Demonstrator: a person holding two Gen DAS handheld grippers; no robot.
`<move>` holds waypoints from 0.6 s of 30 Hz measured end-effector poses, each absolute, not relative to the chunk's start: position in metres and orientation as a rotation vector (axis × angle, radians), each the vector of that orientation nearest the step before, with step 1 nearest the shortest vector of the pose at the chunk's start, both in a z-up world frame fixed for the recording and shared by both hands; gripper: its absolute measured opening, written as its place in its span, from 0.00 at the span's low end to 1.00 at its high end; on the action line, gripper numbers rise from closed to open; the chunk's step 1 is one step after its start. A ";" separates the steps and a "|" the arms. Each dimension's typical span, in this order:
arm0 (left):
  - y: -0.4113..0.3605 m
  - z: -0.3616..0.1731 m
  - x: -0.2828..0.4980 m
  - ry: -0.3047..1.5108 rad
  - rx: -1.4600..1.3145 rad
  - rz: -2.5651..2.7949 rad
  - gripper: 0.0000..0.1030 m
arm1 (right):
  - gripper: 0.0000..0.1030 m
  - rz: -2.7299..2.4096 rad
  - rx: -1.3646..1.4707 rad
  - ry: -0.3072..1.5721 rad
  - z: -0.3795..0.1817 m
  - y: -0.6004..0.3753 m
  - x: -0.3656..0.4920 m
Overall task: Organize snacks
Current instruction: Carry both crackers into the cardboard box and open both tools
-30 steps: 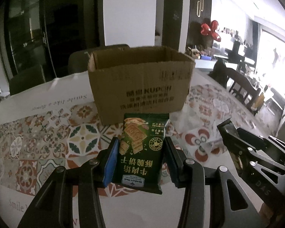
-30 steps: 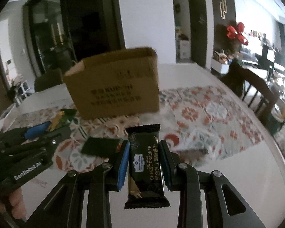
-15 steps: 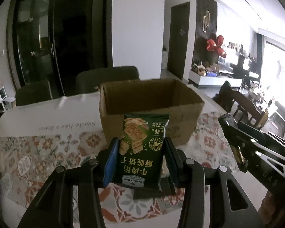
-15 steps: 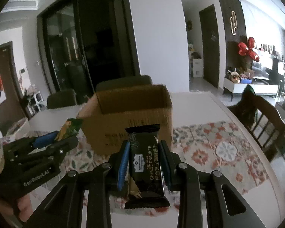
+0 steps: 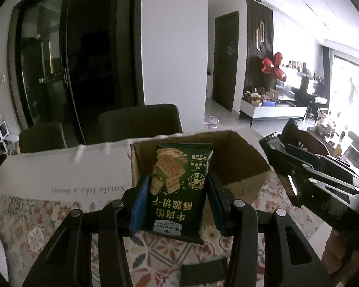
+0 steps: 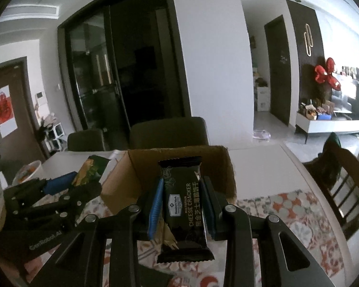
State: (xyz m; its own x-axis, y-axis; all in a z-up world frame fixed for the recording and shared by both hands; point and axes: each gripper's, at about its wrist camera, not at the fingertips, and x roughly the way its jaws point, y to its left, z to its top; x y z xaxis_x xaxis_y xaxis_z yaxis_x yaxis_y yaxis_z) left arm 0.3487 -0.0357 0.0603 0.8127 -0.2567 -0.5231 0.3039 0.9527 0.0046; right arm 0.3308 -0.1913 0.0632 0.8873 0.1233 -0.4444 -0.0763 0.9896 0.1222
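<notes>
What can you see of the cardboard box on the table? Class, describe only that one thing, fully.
The cardboard box is plain brown corrugated card, upright on the patterned tablecloth, its top open with no flaps folded over. What shows of its inside looks bare; the floor is partly hidden. In the right wrist view its near wall is lit and the far wall is in shadow. Both held snack packets overlap it in the views, but whether they touch it cannot be told.

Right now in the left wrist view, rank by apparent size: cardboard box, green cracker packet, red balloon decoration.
1. cardboard box
2. green cracker packet, near the camera, so it looks inflated
3. red balloon decoration, distant
</notes>
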 end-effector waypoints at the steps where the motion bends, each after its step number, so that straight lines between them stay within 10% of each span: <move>1: -0.037 0.061 0.354 0.544 0.094 -0.299 0.45 | 0.32 0.113 0.102 0.471 0.064 -0.191 0.337; 18: -0.053 0.042 0.430 0.627 0.141 -0.295 0.47 | 0.32 0.127 0.042 0.557 0.050 -0.191 0.420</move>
